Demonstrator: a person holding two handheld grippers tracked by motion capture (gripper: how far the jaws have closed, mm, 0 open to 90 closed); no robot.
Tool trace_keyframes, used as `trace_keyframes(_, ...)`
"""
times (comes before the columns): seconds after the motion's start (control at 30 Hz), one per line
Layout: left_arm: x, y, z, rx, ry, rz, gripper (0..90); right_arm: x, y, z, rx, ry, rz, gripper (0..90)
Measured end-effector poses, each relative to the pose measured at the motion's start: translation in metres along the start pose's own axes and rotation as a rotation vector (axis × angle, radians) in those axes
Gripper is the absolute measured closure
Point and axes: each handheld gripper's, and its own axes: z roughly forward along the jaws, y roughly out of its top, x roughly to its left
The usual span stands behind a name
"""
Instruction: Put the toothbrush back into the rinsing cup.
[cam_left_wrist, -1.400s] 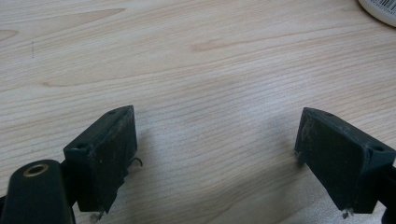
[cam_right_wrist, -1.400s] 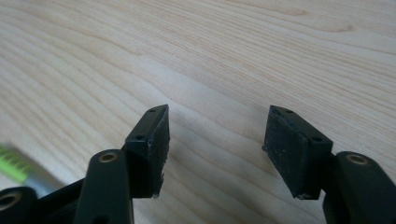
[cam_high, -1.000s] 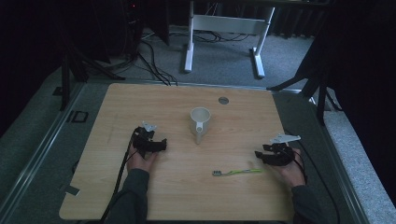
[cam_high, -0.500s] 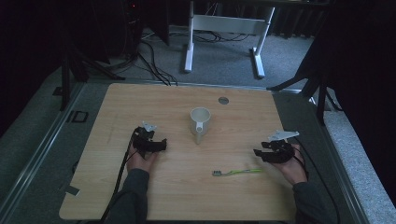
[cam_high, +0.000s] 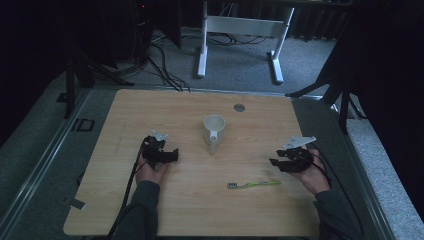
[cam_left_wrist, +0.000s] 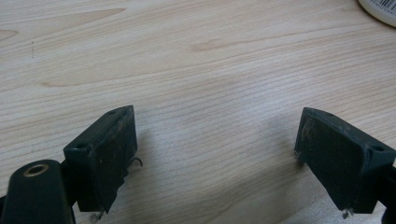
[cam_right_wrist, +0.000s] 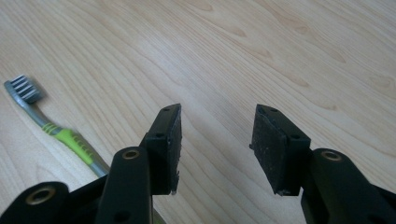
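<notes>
A white mug (cam_high: 215, 131) stands upright near the middle of the wooden table (cam_high: 150, 110), its handle toward me. A green and grey toothbrush (cam_high: 254, 184) lies flat in front of it, to the right. My left gripper (cam_high: 171, 156) rests low on the table left of the mug, its jaws wide open over bare wood (cam_left_wrist: 215, 126); the mug's base (cam_left_wrist: 379, 9) shows at the top right corner of its view. My right gripper (cam_high: 275, 163) sits just right of and behind the toothbrush, open and holding nothing (cam_right_wrist: 217, 116). The toothbrush (cam_right_wrist: 60, 133) lies to its left, bristle head away.
A small round grey grommet (cam_high: 239, 107) is set in the table near its far edge. A white desk frame (cam_high: 240, 30) and cables stand on the carpet beyond. Dark stands flank the table on both sides.
My right gripper has shifted slightly left, toward the toothbrush. The left gripper, the mug and the toothbrush have stayed where they were.
</notes>
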Motion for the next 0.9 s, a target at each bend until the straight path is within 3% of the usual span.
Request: trace_keyframes(0.9, 0.000, 0.000, 0.000, 0.000, 0.000, 0.000, 13.4, 0.013, 0.030, 0.001, 0.062, 0.048, -0.141, 55.1)
